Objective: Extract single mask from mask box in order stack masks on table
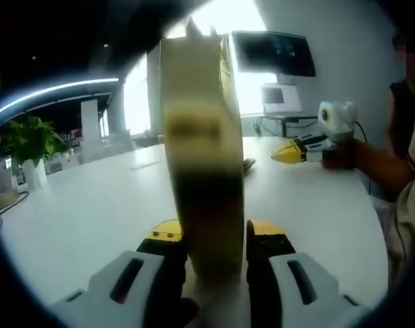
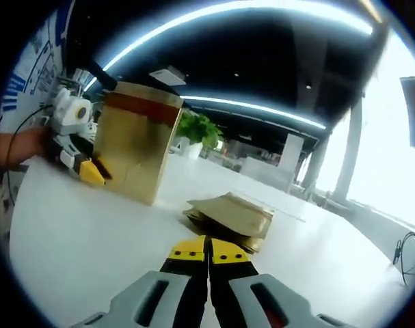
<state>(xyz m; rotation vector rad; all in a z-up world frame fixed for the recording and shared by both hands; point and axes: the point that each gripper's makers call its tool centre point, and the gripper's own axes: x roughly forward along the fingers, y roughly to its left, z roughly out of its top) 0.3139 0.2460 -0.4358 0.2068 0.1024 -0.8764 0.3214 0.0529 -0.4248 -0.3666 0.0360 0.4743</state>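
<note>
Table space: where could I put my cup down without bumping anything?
The white table is bare in front of the mask box, nearer than the stack of masks, and again beyond the stack. It is crowded where the left gripper clamps the box.

white table (image 2: 91,260), stack of masks (image 2: 229,217)

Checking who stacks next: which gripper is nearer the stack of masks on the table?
Right. The right gripper hovers shut just before the mask stack; the left gripper is farther off, clamping the mask box.
</note>
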